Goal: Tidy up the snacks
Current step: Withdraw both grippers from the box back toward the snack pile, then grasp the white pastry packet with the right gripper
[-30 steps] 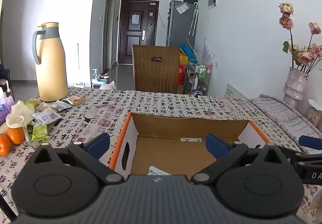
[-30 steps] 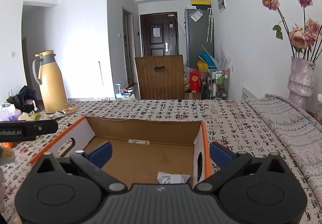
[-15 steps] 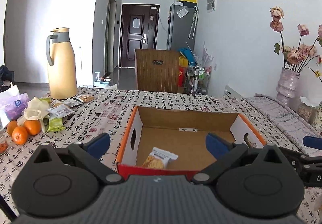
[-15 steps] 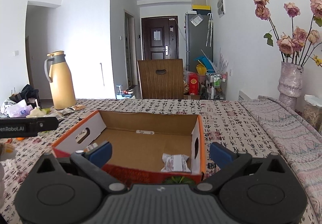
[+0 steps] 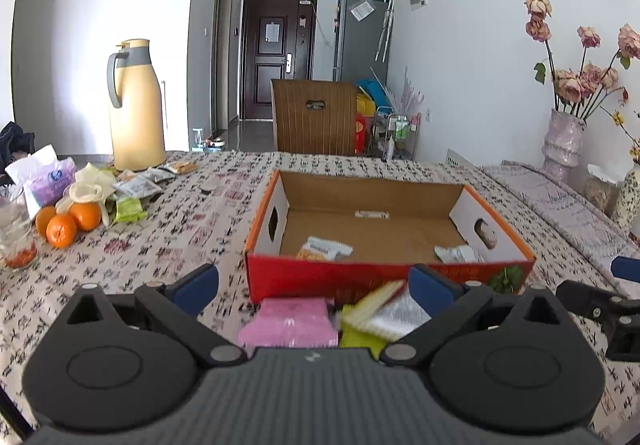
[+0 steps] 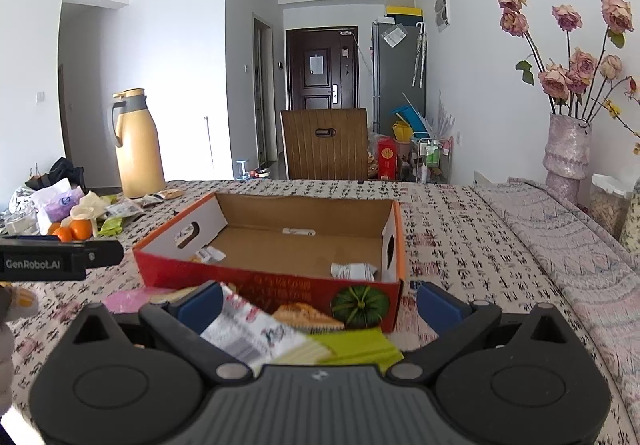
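- Far left on the patterned tablecloth point(image 5: 168, 245): a purple tissue pack point(image 5: 46, 181), three oranges point(image 5: 66, 223), loose snack packets point(image 5: 138, 185) and a yellow thermos jug point(image 5: 136, 107).
- The left gripper point(image 5: 314, 285) hovers with its blue-tipped fingers spread apart, gripping nothing; its side reads "GenRobot.AI" in the right wrist view.
- A pink packet point(image 5: 290, 321) and silver and yellow-green packets point(image 5: 376, 319) lie just before the box.
- The cardboard box point(image 5: 384, 277), red-fronted with an orange rim and a printed pumpkin, sits mid-table holding two small packets point(image 5: 324, 248); their print is unreadable.
- The right gripper point(image 6: 320, 303) is likewise open and empty.
- A vase of dried roses point(image 6: 566, 149) stands at the right.
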Motion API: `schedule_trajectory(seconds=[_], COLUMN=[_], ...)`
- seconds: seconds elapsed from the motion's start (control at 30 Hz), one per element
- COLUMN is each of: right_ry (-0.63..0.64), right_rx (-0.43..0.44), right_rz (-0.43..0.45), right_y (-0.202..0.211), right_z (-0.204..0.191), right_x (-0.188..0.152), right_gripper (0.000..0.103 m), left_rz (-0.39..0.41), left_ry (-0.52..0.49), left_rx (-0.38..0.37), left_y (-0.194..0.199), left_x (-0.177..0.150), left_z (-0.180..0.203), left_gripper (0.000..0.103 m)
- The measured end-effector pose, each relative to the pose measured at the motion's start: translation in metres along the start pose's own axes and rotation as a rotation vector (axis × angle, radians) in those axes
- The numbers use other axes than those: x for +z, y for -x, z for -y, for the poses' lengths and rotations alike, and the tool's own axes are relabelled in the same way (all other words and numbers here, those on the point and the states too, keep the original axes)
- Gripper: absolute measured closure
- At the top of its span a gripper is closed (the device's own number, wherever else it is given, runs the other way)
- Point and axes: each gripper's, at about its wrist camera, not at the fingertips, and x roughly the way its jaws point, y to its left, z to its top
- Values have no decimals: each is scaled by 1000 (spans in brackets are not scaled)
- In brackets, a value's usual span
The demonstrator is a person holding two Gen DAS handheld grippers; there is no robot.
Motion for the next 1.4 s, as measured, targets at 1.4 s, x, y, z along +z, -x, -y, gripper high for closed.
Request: schedule_trajectory(seconds=[1.4], right_ry=[-82], right_rx=[-107], right_rz=[-208], right_y=[-44], right_z=[14], right_x=[-72], right_gripper=[4], left_rz=[-157], left_ry=[-2], left_rx=[-30], left_y=[-1], left_x=[-70], left_z=[0], left_gripper=[0])
